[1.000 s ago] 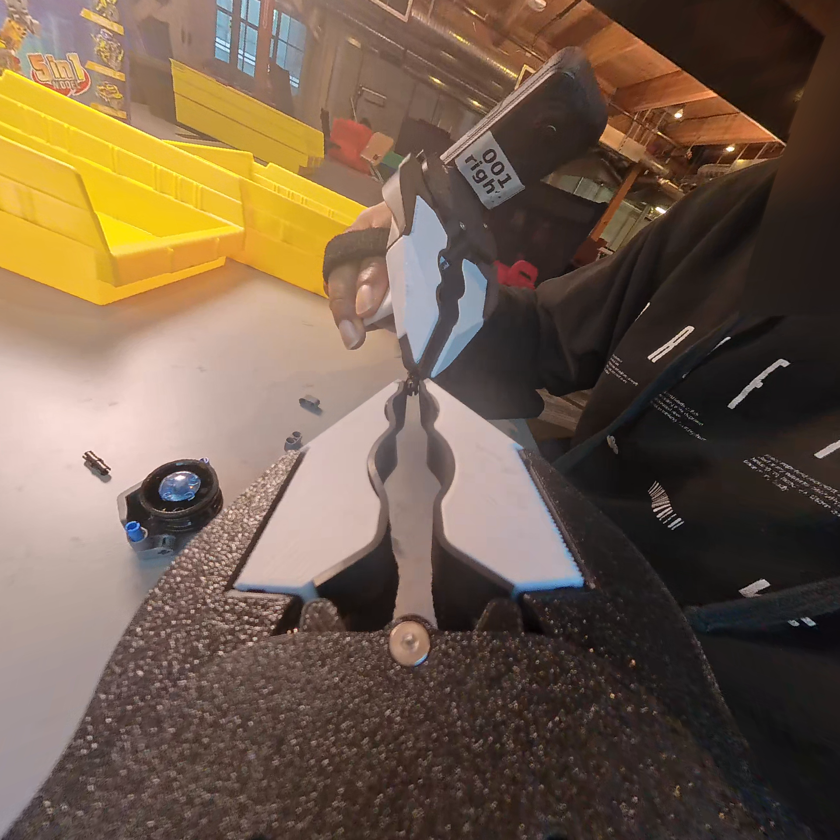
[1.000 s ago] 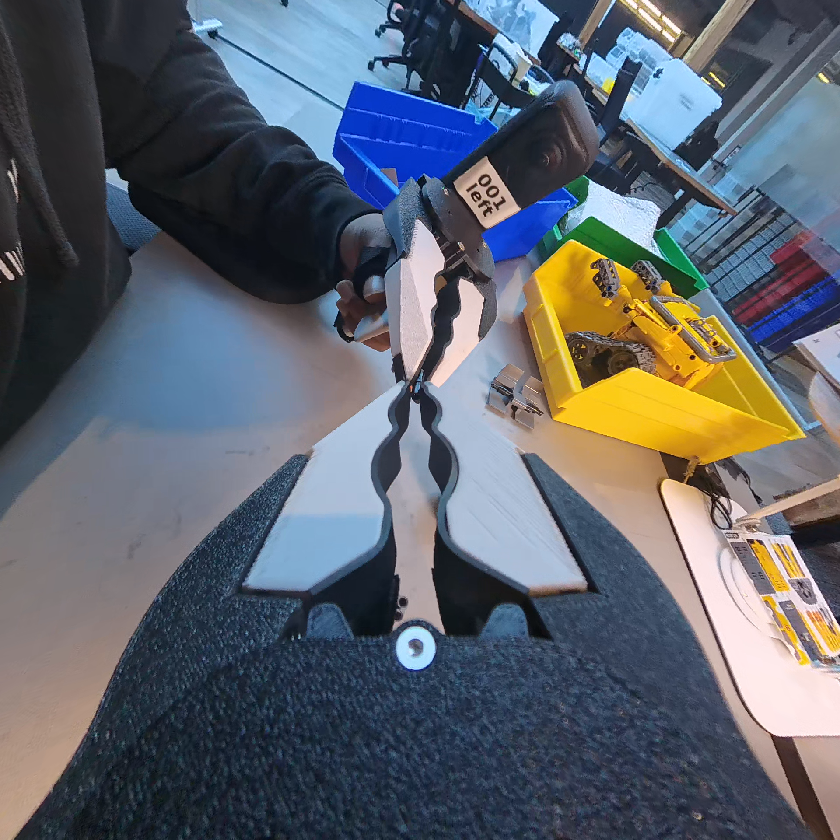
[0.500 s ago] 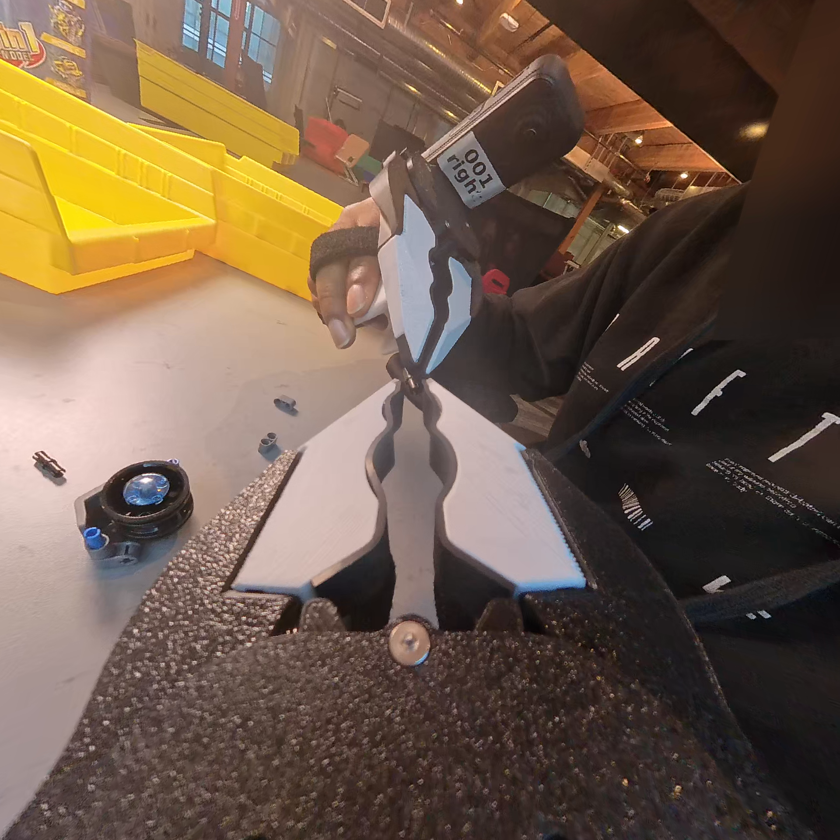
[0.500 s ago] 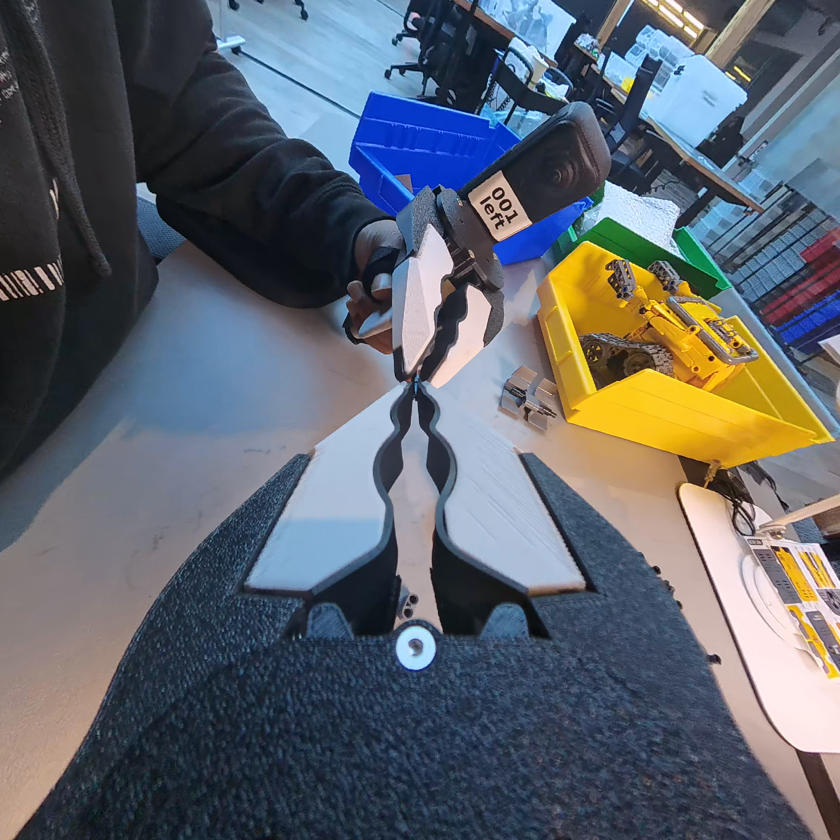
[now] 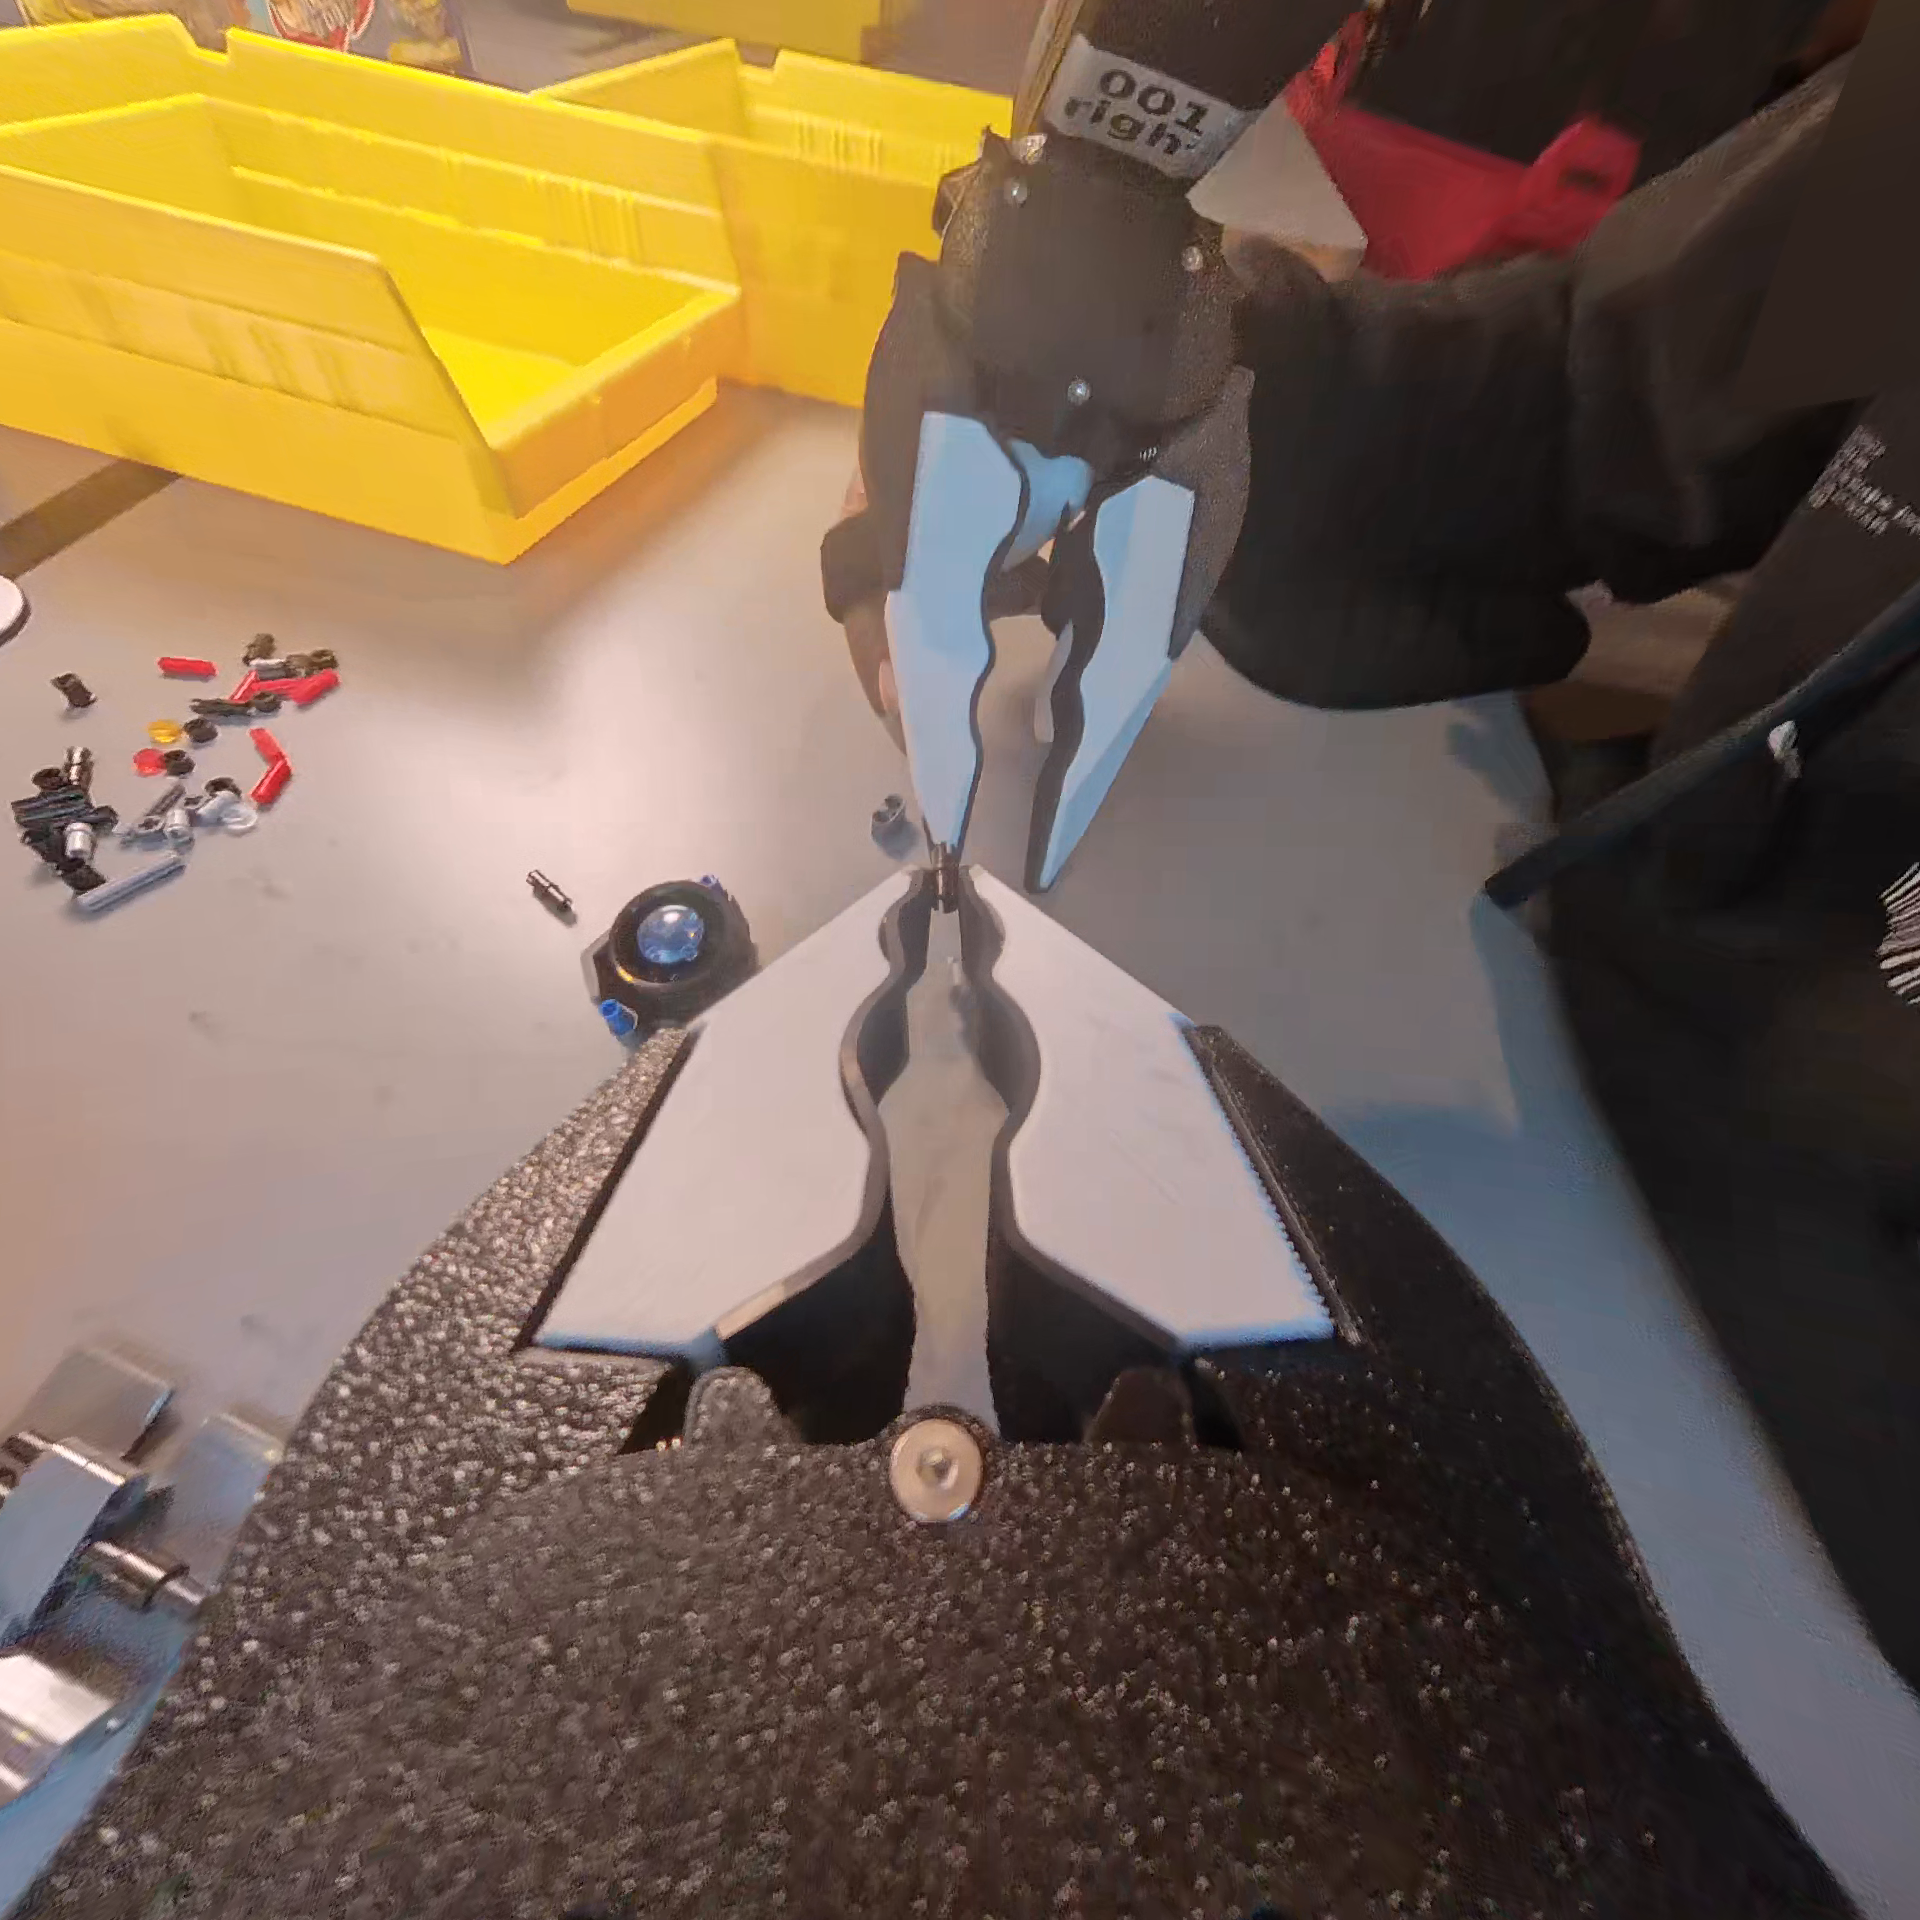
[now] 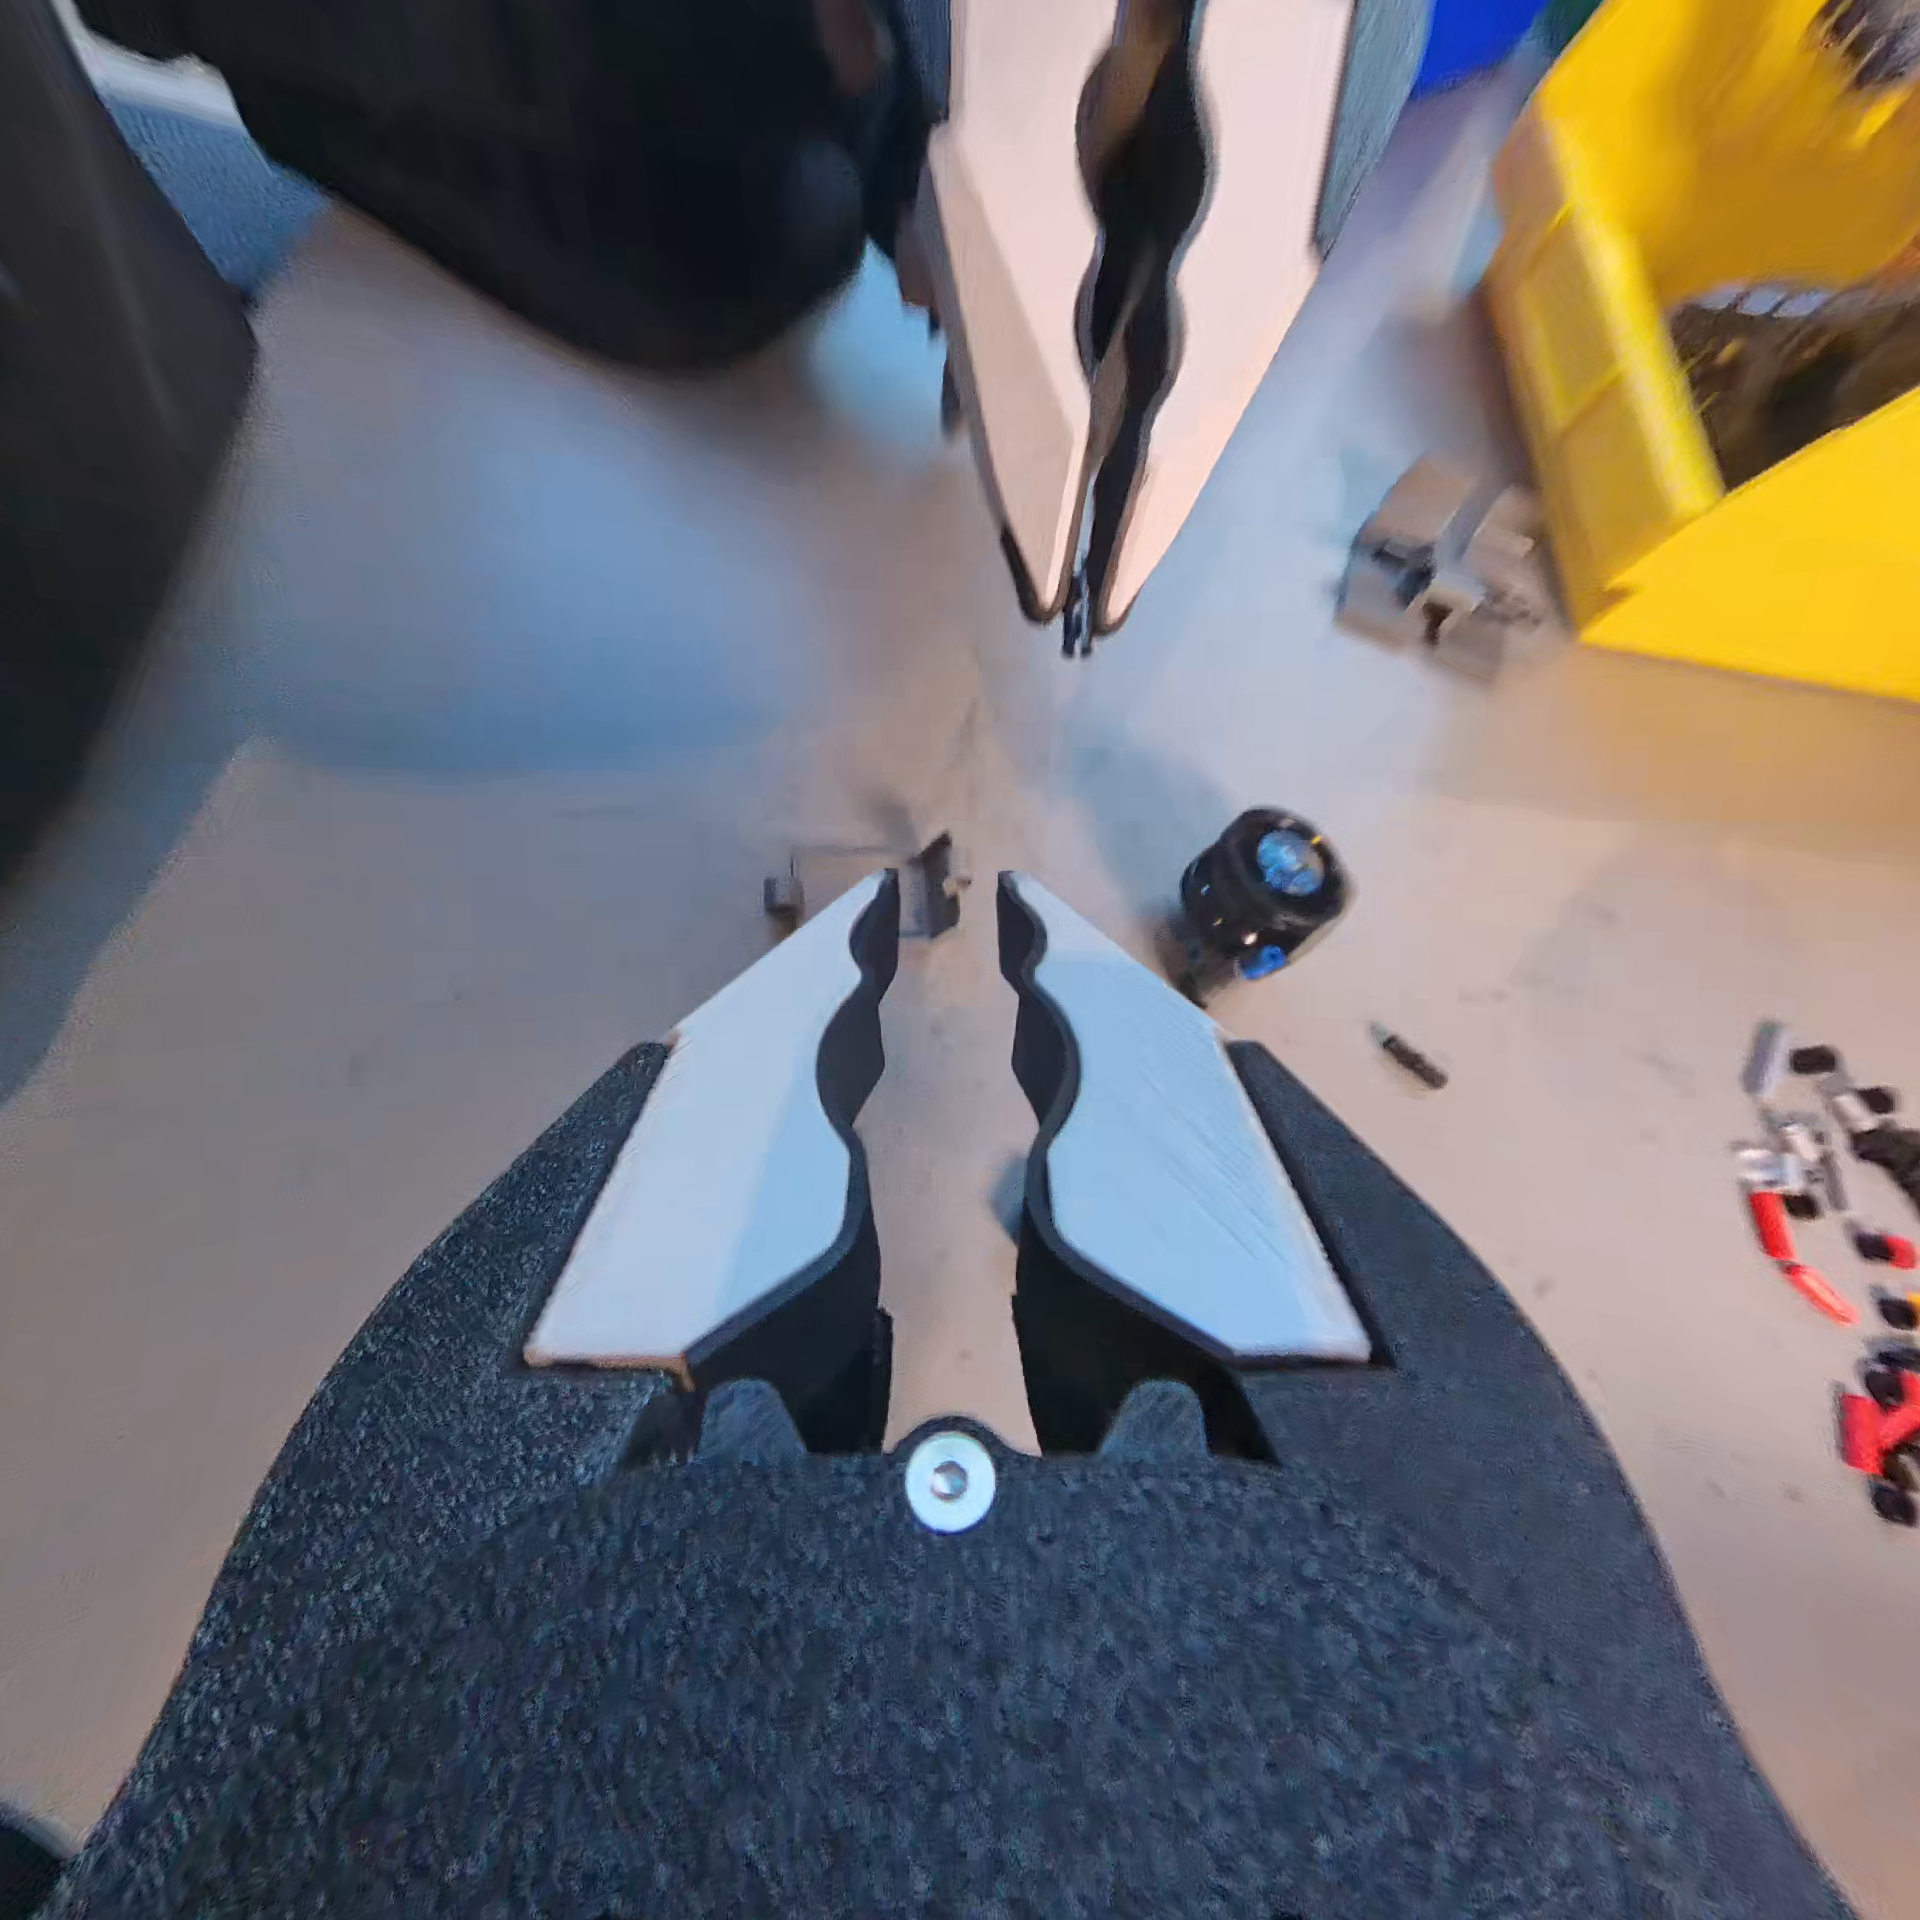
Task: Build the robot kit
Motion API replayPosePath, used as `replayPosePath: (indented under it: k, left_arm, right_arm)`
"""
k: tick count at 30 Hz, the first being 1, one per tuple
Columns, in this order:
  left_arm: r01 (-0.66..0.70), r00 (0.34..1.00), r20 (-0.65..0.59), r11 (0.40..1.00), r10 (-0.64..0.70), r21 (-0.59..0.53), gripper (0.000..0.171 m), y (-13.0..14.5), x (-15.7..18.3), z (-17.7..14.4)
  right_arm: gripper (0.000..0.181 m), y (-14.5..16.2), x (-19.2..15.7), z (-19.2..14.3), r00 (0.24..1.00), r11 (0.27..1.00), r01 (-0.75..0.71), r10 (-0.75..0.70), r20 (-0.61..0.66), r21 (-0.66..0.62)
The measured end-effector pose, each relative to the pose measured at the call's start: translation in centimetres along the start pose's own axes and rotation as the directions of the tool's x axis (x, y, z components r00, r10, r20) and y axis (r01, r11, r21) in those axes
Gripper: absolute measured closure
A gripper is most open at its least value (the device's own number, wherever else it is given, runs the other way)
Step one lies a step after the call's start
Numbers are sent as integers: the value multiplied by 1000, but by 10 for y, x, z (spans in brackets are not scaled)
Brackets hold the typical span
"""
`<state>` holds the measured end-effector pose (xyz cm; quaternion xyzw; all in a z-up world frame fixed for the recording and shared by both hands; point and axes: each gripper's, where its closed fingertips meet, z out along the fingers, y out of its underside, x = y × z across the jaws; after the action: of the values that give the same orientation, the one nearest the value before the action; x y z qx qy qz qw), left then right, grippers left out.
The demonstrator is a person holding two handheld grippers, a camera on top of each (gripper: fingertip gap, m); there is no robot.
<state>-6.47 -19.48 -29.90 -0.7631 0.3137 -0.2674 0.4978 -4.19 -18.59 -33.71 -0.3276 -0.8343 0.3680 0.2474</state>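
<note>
Grey bench fills both views, with yellow bins along its far edge and a person's black sleeve at the right.

A white printed label sits on the right gripper's camera housing. Coloured box art above the bins is cropped and unreadable.

The left gripper is clenched on a tiny black pin, pinched upright at its very tips above the middle of the bench. The right view, which is blurred, shows the pin sticking out below those tips.

The right gripper is released, with a clear gap between its fingers and nothing in it. A small grey piece lies on the bench just past its tips.

Near both lie a round black part with a blue lens, a loose black pin, and, toward the left edge, scattered red and black bits.

Half a second ago both grippers were clamped tip to tip on the pin, held high. Now the right one has let go, and both point down at the bench.
</note>
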Motion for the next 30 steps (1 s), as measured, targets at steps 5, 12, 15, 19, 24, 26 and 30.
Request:
replayPosePath:
  k: [5, 12, 15, 19, 24, 26, 30]
  left_arm:
    - [-56, 998, 12, 993, 58, -104, 167, 19, 0, 6]
    - [-91, 995, 29, 978, 98, -187, 167, 35, -1, 15]
    - [-89, 994, 47, 979, 100, -184, 168, 35, -4, 19]
    - [-91, 991, 84, 984, 105, -153, 168, 30, -9, 21]
    - [-95, 991, 84, 984, 108, -149, 168, 31, -8, 25]
    - [-103, 989, 86, 982, 117, -158, 168, 32, -8, 26]
    - [-117, 988, 82, 977, 134, -178, 168, 36, -7, 28]
  right_arm:
    - [163, 14, -1, 26, 999, 993, 12, -8, 36, -114]
    - [175, 16, 0, 32, 999, 993, -20, 26, 42, -118]
    - [175, 15, 10, 26, 997, 994, -75, 75, -3, -83]
    - [175, 9, 17, 18, 991, 992, -129, 129, -33, -1]
    - [175, 5, 18, 17, 990, 991, -133, 133, -46, 6]
    - [175, 6, 17, 19, 990, 991, -133, 133, -47, -9]
    - [175, 9, 14, 21, 990, 990, -139, 139, -40, -23]
